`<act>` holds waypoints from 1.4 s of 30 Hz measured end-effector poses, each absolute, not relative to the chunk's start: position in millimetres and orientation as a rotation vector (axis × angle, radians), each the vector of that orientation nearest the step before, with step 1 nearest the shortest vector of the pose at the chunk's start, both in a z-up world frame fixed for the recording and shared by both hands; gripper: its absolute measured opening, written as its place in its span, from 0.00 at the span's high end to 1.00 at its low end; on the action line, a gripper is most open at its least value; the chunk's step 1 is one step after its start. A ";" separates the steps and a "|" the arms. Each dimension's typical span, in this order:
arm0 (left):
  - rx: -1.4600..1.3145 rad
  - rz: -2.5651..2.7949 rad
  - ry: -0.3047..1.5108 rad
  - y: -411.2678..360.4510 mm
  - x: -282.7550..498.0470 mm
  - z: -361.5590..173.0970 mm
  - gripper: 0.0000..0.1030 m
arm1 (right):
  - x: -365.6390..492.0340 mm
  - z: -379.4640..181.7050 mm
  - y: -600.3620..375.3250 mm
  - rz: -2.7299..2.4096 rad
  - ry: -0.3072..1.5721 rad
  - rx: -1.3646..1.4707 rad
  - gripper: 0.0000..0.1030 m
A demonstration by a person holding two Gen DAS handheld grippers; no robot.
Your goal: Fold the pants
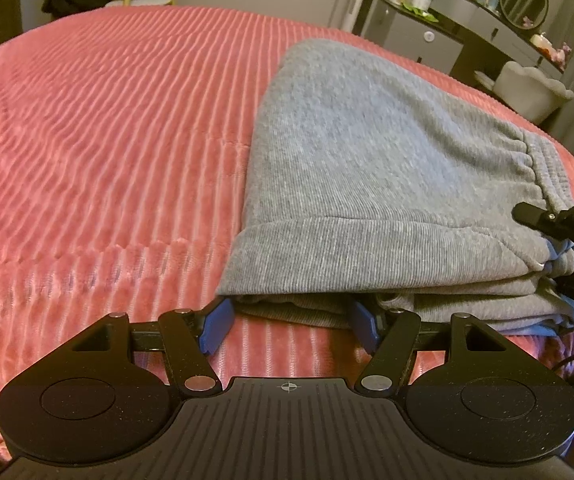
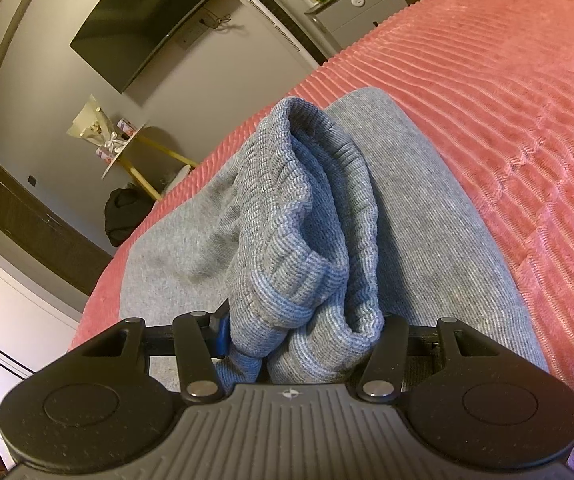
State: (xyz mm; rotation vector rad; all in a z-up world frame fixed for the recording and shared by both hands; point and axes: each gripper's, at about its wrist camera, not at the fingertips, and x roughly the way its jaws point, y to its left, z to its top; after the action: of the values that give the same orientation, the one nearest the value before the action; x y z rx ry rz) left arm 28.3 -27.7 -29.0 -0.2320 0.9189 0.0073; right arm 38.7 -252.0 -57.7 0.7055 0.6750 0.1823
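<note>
Grey knit pants (image 1: 367, 184) lie folded in a stack on the pink ribbed bedspread (image 1: 107, 140). My left gripper (image 1: 289, 314) is open, its blue pads (image 1: 217, 322) just in front of the stack's near folded edge, holding nothing. My right gripper (image 2: 307, 334) is shut on a bunched ribbed cuff or waistband part of the pants (image 2: 307, 240), lifted over the flat grey layer. It shows at the right edge of the left wrist view (image 1: 567, 240), at the stack's right end.
A dark dresser (image 1: 447, 36) with bottles and a round mirror stands beyond the bed. A padded grey chair (image 1: 531, 88) is beside it. A wall TV (image 2: 143, 28) and a small round side table (image 2: 127, 148) stand off the bed's far side.
</note>
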 end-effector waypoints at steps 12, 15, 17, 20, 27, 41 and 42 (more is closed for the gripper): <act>-0.232 0.011 0.920 -27.4 27.9 -28.8 0.33 | 38.1 -54.4 -248.5 0.166 0.678 0.685 0.51; -0.231 0.012 0.921 -26.9 28.2 -28.9 0.33 | 35.3 -48.9 -246.3 0.159 0.672 0.674 0.53; -0.234 0.011 0.921 -25.7 28.1 -28.7 0.33 | 32.2 -44.6 -245.7 0.154 0.666 0.686 0.55; -0.234 0.012 0.923 -24.6 29.0 -28.2 0.33 | 24.1 -34.4 -246.6 0.167 0.630 0.739 0.56; -0.233 0.015 0.913 -23.0 28.3 -27.6 0.35 | 7.0 -1.4 -242.0 0.224 0.510 0.792 0.58; -0.367 0.003 0.766 1.1 10.6 -13.0 0.63 | -2.4 33.7 -241.6 0.310 0.395 0.884 0.58; -0.372 -0.007 0.760 1.1 9.1 -11.8 0.61 | -2.6 38.4 -239.0 0.324 0.382 0.887 0.58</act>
State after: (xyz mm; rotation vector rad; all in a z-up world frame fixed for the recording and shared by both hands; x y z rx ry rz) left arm 9.1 1.1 -11.8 -0.3717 0.7600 -0.0071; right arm -2.6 -239.0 38.4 0.8874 0.3819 0.3235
